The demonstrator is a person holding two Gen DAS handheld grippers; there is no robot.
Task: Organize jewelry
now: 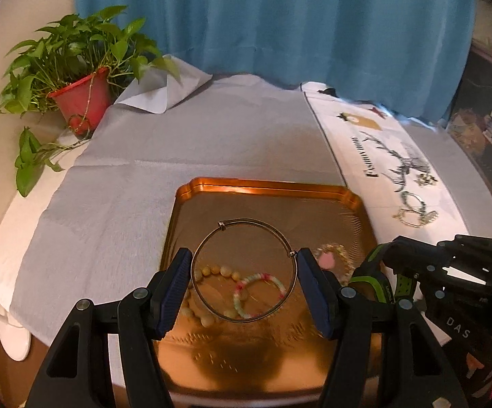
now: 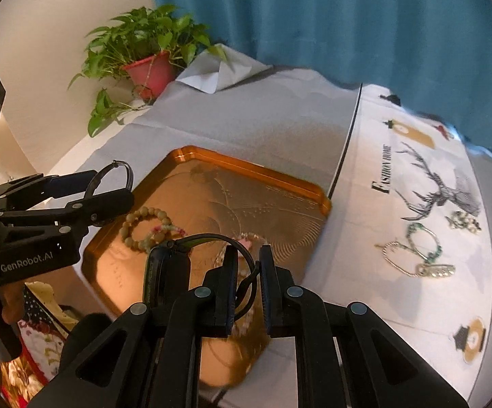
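My left gripper (image 1: 244, 272) is shut on a thin metal bangle (image 1: 242, 224), held across its width above the copper tray (image 1: 266, 187). In the tray lie a tan bead bracelet (image 1: 211, 272), a pink-and-green bead bracelet (image 1: 263, 277) and a pink charm piece (image 1: 327, 260). My right gripper (image 2: 248, 289) holds the strap of a black-and-green watch (image 2: 164, 265) over the tray's near edge (image 2: 256, 173). The left gripper with the bangle (image 2: 116, 173) also shows in the right wrist view.
Several chain and bead pieces (image 2: 416, 255) lie on the white printed cloth (image 2: 399, 176) right of the tray. A potted plant (image 1: 79, 98) stands at the back left. A blue curtain (image 1: 263, 17) hangs behind the grey-covered table (image 1: 177, 142).
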